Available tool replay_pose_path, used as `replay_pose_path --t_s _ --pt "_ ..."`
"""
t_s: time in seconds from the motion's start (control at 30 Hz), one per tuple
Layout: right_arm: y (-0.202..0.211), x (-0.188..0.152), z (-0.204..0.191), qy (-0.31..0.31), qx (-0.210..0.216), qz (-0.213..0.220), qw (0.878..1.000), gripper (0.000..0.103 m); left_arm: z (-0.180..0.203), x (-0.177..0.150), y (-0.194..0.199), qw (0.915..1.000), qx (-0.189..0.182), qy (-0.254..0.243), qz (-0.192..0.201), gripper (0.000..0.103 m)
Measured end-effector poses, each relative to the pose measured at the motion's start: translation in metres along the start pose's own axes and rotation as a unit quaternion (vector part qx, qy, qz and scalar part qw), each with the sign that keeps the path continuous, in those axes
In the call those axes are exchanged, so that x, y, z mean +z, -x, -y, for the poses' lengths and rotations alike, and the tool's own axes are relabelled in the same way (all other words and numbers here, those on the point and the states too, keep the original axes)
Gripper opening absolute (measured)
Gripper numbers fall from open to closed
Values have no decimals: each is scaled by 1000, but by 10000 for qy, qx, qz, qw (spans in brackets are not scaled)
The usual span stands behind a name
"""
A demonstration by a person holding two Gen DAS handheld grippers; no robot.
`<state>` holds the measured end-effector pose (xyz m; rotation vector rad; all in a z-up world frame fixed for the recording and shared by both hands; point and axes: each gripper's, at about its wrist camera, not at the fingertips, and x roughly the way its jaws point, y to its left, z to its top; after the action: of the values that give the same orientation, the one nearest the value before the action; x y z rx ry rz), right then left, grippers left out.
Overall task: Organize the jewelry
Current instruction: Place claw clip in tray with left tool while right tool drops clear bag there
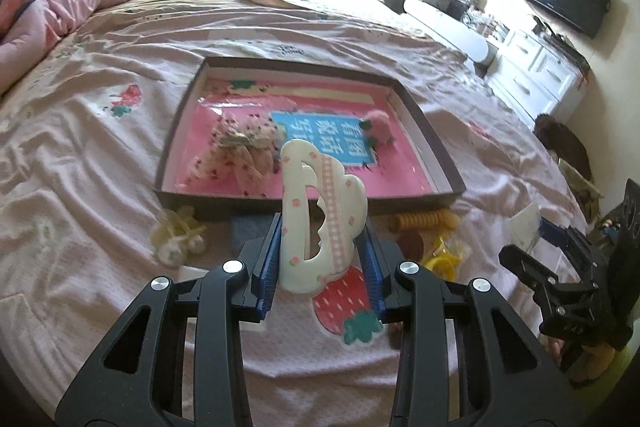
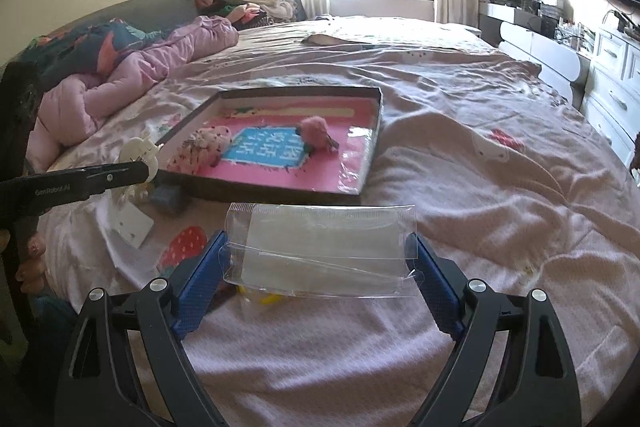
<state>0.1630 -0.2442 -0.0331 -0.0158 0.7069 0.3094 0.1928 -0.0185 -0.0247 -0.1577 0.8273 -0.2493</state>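
The left hand-held gripper (image 1: pixel 322 247) is pinching a cream cloud-shaped hair clip (image 1: pixel 320 219) upright between its blue pads, raised over the pink bedspread (image 1: pixel 100 187) just in front of the shallow tray (image 1: pixel 436 147). The right hand-held gripper (image 2: pixel 318 259) stands wide — its pads press on the two ends of a clear plastic packet (image 2: pixel 320 251), held level. Inside the tray lie a floral scrunchie (image 1: pixel 244 151) on the left and a fluffy pink piece (image 1: pixel 380 131) on the right. Near the tray's front edge — yellow hair ties (image 1: pixel 424 221) on the bed.
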Motion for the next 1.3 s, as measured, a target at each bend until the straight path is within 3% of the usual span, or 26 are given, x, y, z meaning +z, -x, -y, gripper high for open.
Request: replay_pose_path --t_s 0.53,0.93,1.3 --pt "-29 48 -25 295 -34 189 9994 86 -42 35 -3 9988 196 361 266 28" --pt "-60 78 -27 375 -197 255 9988 86 -54 66 -26 9983 390 225 365 28" --pt "-94 86 -19 340 -266 24 9991 86 -54 79 -59 9988 414 126 226 28"
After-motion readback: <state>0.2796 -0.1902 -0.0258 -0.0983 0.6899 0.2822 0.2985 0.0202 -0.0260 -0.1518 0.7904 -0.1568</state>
